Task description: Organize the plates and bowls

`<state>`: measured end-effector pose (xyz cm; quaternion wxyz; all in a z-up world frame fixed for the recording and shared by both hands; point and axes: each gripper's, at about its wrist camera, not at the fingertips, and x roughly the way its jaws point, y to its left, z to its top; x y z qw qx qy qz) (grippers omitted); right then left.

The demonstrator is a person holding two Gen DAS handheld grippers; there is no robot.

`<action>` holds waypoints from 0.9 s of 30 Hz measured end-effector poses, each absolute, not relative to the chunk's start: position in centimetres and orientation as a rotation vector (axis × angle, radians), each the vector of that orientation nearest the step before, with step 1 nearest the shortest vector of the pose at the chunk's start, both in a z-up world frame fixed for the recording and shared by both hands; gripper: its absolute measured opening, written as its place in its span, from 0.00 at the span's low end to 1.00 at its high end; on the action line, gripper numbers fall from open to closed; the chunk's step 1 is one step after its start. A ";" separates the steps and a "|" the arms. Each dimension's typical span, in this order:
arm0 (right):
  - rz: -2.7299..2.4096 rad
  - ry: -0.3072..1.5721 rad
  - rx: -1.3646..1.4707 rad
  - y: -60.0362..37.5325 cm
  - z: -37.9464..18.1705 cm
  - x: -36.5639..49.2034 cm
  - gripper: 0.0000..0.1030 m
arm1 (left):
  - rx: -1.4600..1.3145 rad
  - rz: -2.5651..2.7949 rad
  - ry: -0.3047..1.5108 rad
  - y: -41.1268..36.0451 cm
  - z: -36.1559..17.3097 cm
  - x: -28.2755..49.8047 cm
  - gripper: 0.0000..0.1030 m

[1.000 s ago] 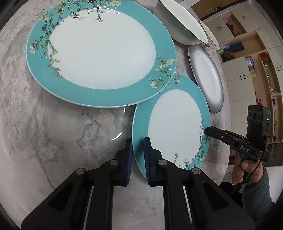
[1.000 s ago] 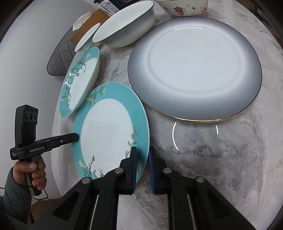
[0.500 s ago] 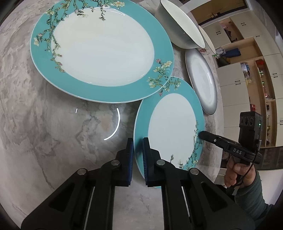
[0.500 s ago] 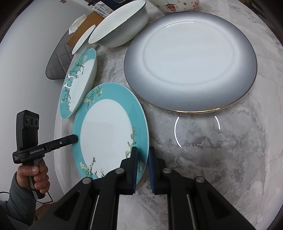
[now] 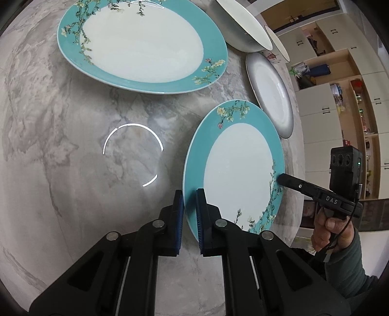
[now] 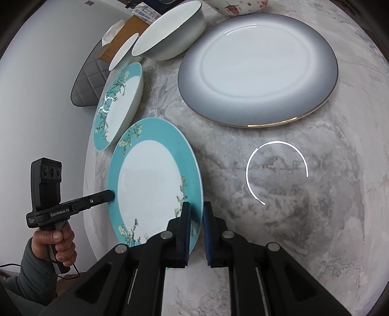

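Note:
A small teal plate (image 5: 238,170) with a white centre and blossom sprigs is held by its rim from two sides. My left gripper (image 5: 189,197) is shut on its near-left rim, and in the right wrist view the left gripper's tip (image 6: 110,194) meets the same plate (image 6: 148,179). My right gripper (image 6: 197,209) is shut on the opposite rim, and the left wrist view shows its tip (image 5: 279,178) there. A large teal plate (image 5: 143,46) of the same pattern lies further back, apart from the small one.
On the marble table (image 5: 73,145) lie a grey plate with a gold rim (image 6: 257,68), a grey bowl (image 6: 170,34), a small white dish (image 6: 122,52) and a floral bowl (image 6: 238,6). The table edge runs just behind the small plate. Cabinets (image 5: 340,109) stand beyond.
The small teal plate touched the large plate's rim before; bare table now shows between them. Both grippers have stayed on its rim.

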<state>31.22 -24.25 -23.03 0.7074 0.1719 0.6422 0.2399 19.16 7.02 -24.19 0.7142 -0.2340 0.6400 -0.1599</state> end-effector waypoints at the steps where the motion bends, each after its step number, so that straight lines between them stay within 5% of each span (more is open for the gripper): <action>1: 0.536 1.427 0.382 -24.4 -22.9 30.8 0.11 | -0.519 -0.355 1.417 6.9 -24.2 19.0 0.07; 27: 0.515 1.464 0.380 -26.7 -24.2 22.0 0.11 | -0.504 -0.318 1.438 5.1 -26.2 15.5 0.08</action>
